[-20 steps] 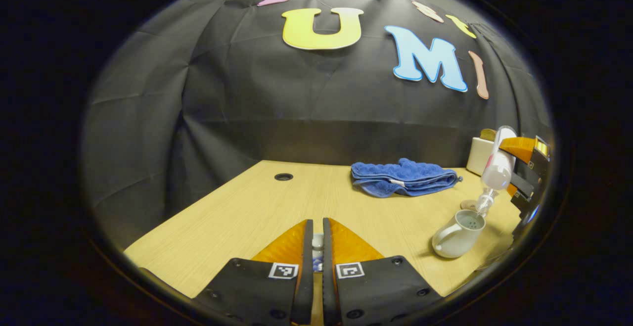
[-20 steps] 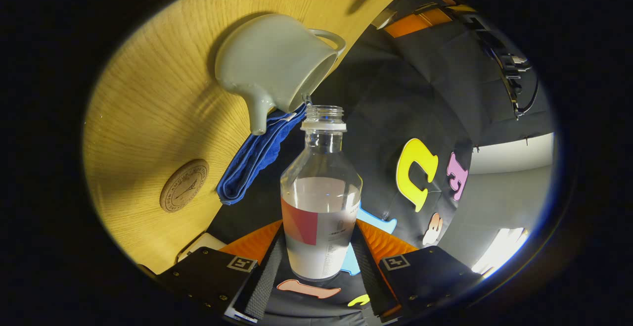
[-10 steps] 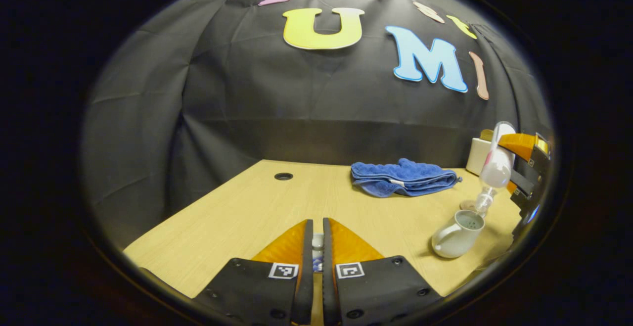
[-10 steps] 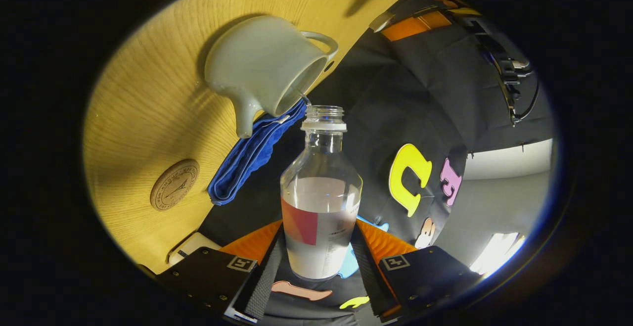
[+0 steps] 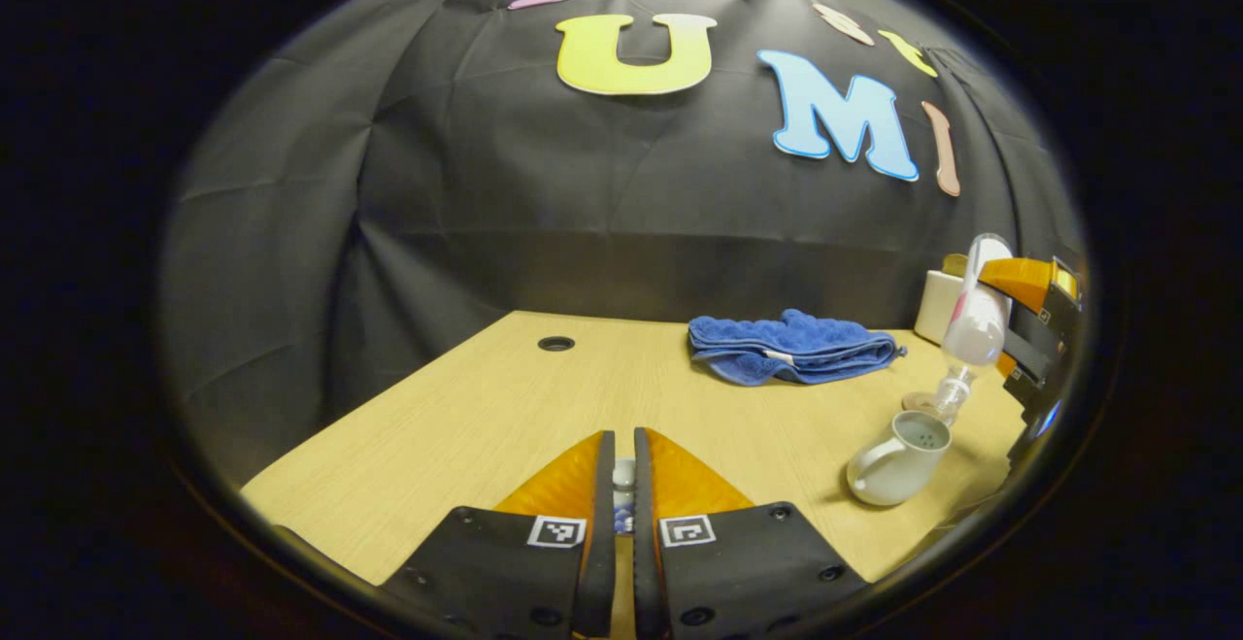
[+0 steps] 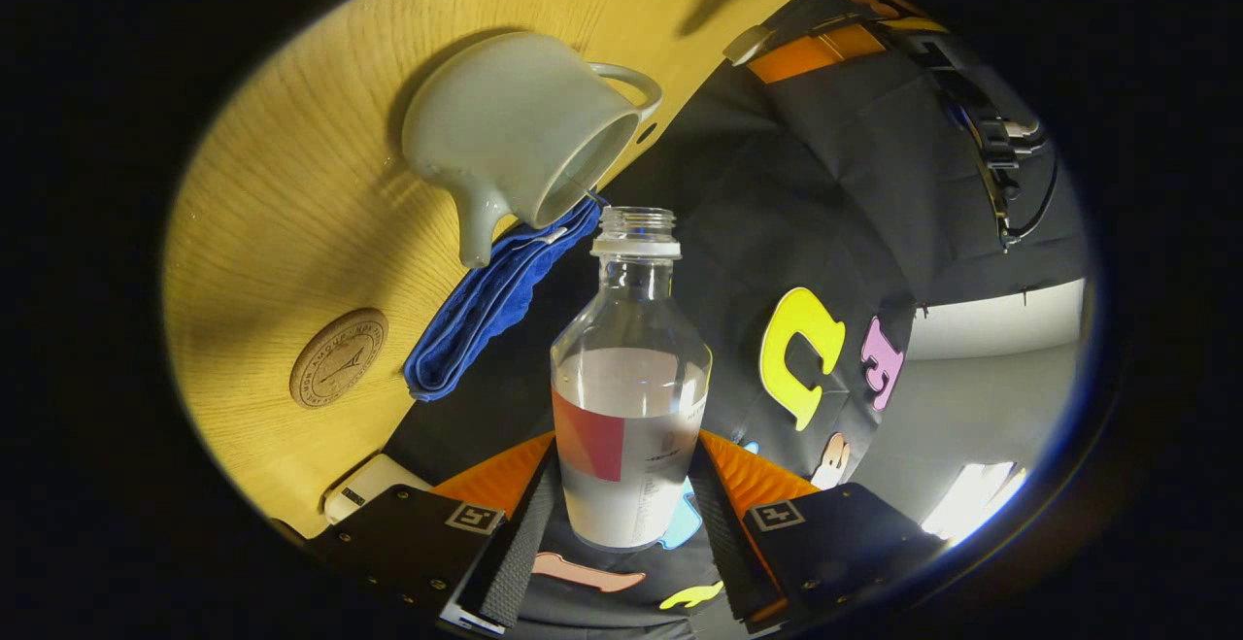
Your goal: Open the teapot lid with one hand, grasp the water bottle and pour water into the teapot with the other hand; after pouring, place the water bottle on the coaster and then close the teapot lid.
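Your right gripper (image 6: 629, 485) has its jaws clamped on the clear plastic water bottle (image 6: 629, 397), tipped neck-down over the open white ceramic teapot (image 5: 898, 446) at 4 o'clock on the pale wooden desk (image 5: 486, 417). Your left gripper (image 5: 622, 475) has its jaws nearly together on the small white lid (image 5: 623, 472). The round wooden coaster (image 6: 338, 356) lies beside a folded blue towel (image 5: 791, 347).

In the left gripper view, the tilted water bottle (image 5: 973, 321) has risen slightly, its mouth now clear above the teapot (image 5: 898, 444) (the pouring stream has thinned).
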Motion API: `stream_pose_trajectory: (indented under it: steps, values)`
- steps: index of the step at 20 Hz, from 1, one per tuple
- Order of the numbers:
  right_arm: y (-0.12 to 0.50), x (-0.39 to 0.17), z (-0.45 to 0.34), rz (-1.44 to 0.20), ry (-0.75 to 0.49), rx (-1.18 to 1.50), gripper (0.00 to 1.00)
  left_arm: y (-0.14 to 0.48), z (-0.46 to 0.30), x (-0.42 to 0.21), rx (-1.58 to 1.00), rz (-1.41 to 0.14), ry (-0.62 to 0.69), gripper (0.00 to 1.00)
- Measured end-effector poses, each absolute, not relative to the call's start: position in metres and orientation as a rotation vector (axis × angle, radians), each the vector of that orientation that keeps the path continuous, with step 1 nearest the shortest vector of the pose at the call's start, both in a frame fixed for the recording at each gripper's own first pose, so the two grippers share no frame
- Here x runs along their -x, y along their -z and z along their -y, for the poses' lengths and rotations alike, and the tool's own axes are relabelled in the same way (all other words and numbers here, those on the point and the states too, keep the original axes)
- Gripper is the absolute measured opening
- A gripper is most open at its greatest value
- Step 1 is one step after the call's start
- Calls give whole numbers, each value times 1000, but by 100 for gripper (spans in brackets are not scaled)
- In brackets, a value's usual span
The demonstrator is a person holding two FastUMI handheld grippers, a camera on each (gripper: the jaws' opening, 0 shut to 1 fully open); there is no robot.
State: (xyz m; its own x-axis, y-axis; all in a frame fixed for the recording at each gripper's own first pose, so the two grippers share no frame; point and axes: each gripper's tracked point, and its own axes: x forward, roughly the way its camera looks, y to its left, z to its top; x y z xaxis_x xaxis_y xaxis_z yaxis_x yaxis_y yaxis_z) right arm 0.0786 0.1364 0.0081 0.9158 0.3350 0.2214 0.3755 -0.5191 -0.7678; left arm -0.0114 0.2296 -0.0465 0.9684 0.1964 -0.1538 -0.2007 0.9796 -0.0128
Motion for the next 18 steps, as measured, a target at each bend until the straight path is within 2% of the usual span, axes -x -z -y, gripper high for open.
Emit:
stream_pose_trajectory:
  steps: [7,12,18]
  values:
    - [17,-88,-118,282,-60,1847,77,42,-230,12,38,-136,-196,14]
    - [39,-80,-104,77,-137,1388,77,41,-228,11,44,-130,-191,14]
    - [52,-62,-76,-77,-152,899,78,38,-224,11,41,-119,-179,14]
